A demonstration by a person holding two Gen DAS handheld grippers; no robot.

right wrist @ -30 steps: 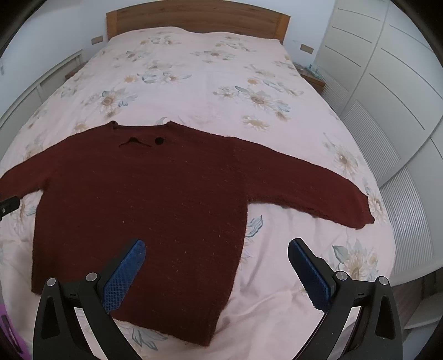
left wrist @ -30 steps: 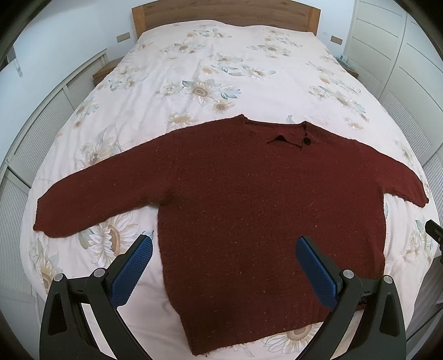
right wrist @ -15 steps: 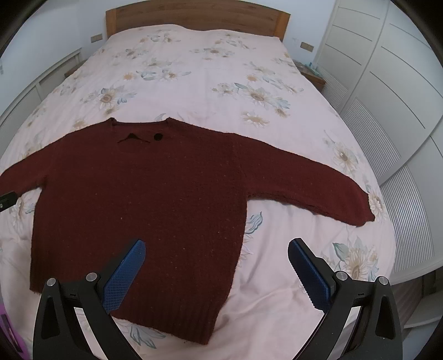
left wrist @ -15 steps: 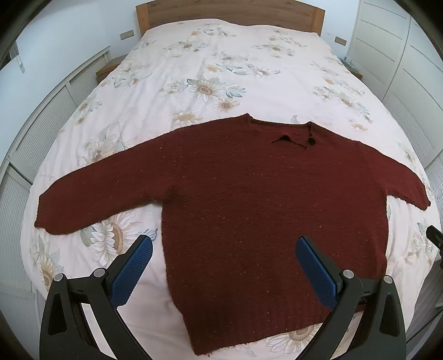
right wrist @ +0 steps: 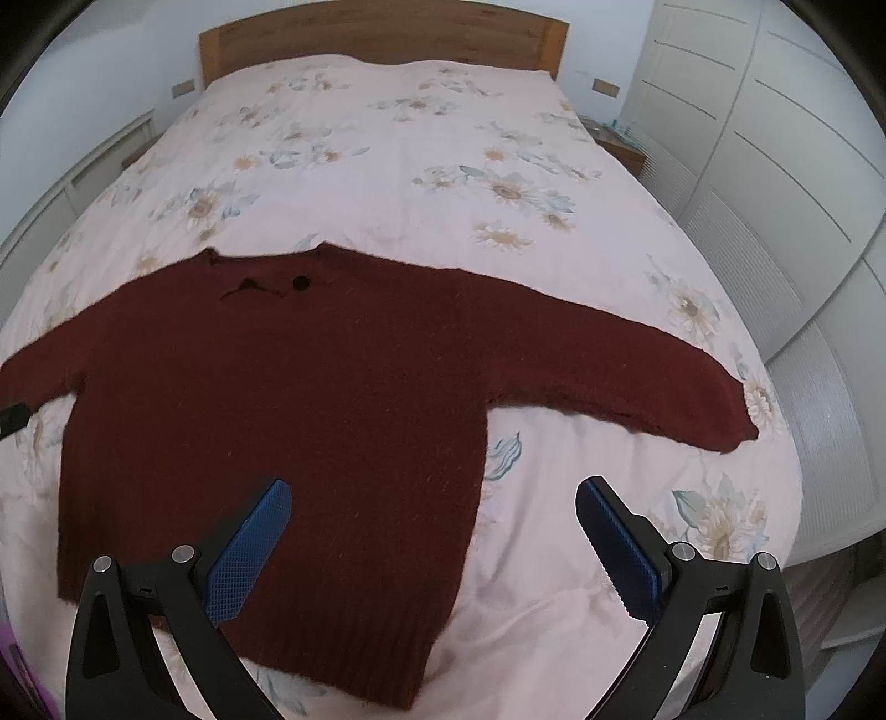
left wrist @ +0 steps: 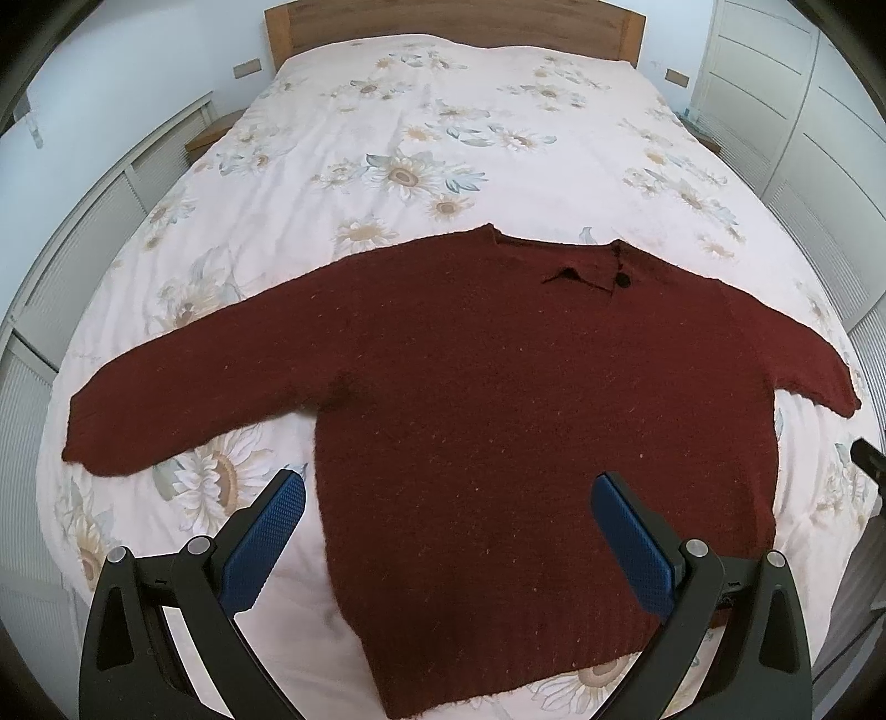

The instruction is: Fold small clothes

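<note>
At the far left of the left wrist view, one sleeve (left wrist: 183,410) of the dark red sweater (left wrist: 526,421) reaches out toward the edge of the bed (left wrist: 443,138), its cuff resting on the flowered cover. The sweater lies flat and fully spread across the lower half of the frame, neck toward the wooden headboard (left wrist: 454,22). The left gripper (left wrist: 448,515) hangs above the hem with its jaws wide and nothing in them. In the right wrist view the right gripper (right wrist: 432,515) is likewise wide and empty, and the other sleeve (right wrist: 637,371) stretches to the right edge. No fold looks started yet. I'd guess the next move is for each gripper to drop onto a cuff and bring it across the chest.
</note>
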